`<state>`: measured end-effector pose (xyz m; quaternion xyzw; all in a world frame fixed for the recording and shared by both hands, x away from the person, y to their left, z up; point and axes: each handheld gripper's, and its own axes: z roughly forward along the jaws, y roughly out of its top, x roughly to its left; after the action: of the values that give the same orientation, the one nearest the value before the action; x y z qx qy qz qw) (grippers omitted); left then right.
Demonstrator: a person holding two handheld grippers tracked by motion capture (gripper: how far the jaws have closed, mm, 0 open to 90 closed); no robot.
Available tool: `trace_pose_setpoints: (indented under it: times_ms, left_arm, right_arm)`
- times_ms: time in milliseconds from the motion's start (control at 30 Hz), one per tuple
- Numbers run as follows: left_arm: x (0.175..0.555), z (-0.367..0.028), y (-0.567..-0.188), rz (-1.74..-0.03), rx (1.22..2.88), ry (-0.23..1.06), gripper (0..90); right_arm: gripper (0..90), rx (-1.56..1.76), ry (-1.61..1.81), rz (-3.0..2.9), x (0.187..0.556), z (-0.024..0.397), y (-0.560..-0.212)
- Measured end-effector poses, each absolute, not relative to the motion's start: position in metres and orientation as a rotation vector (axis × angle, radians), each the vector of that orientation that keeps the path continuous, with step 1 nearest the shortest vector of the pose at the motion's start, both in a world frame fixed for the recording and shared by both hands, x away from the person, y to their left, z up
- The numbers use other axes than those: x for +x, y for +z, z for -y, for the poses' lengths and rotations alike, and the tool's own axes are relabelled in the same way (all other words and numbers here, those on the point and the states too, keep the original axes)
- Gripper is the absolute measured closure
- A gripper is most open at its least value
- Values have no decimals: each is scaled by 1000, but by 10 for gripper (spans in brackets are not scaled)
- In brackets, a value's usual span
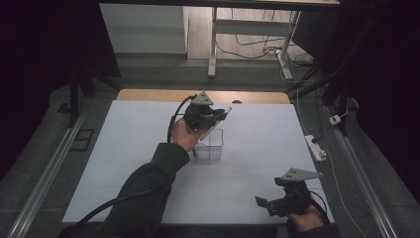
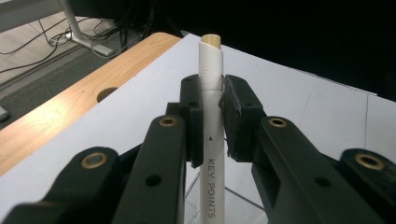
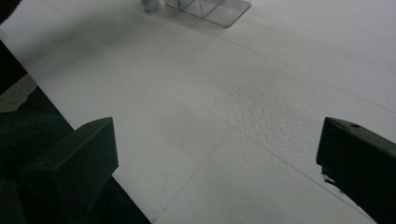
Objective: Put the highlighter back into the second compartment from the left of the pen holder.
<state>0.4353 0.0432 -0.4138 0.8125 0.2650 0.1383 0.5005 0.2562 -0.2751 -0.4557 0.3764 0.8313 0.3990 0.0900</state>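
High view: a white sheet-covered table with a strip of light wooden tabletop showing along its far edge. Left gripper, black with a grey three-cornered plate on top, is held up over the middle of the table, just above a small clear plastic box with open top. A slim white plastic pen slants down from the jaws toward the box; whether its lower end is inside the box or just over the rim, cannot tell. Dark sleeve reaches in from the bottom edge. Right gripper sits low at the near right corner of the table, well apart from the box, pointing left, jaws spread, nothing between them.

Left gripper view: the two black jaws are nearly closed and clamp the white pen at mid-barrel, one pad on each side. The pen stands roughly upright in this view, its tan tip at the top; "KEY POINTS" is printed along the barrel. The clear box shows below the jaws, behind the pen's lower part. Wooden tabletop off to the left.

Right gripper view: jaws wide open over bare white table, holding nothing. The clear box lies far off at the top edge.
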Motion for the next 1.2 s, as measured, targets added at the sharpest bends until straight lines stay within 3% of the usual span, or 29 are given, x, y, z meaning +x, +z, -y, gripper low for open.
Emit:
trace_pose_setpoints:
  times_ms: [600,1033,1200]
  left_arm:
    - [424,-57,-435,-681,2040,340,767]
    - [411,-76,-417,-667,2009,357,433]
    - [403,-87,-409,-671,1995,336,262]
  right_arm:
    - [0,1111,1168,-2480,256,274,-456]
    - [0,1113,1173,-2477,257,274,-456]
    - [0,1119,1176,-2474,257,274,-456]
